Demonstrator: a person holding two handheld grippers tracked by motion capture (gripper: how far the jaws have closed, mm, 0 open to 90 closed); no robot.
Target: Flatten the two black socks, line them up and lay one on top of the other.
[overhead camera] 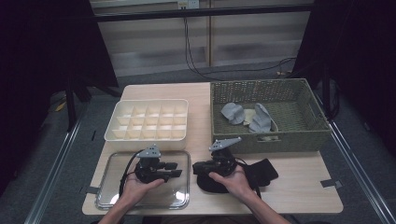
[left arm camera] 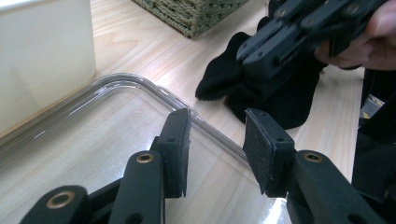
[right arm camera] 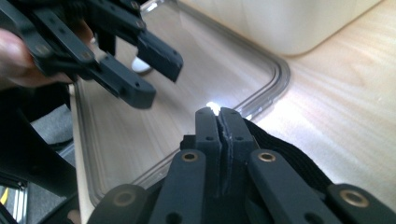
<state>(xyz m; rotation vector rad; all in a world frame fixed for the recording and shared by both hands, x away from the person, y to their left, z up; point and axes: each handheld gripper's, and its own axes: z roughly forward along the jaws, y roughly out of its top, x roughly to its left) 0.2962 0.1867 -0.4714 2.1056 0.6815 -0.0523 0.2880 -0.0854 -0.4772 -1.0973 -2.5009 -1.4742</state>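
Note:
A black cloth (overhead camera: 264, 171) lies on the wooden table in front of the basket. My right gripper (overhead camera: 196, 168) points left at the cloth's left end. In the right gripper view its jaws (right arm camera: 220, 123) are pressed together on a thin edge of the black cloth (right arm camera: 289, 149), which spreads beneath them. My left gripper (overhead camera: 176, 169) hovers over a clear tray (overhead camera: 109, 186) and points right. Its jaws (left arm camera: 217, 144) stand apart with nothing between them. The left gripper view looks across the tray's rim (left arm camera: 93, 93) at the cloth (left arm camera: 219, 79) and the right gripper (left arm camera: 252, 51).
A white divided box (overhead camera: 148, 120) stands behind the tray. A woven basket (overhead camera: 280, 135) at the back right holds grey socks (overhead camera: 233, 113) and a pale cloth. Bare table shows to the right of the black cloth.

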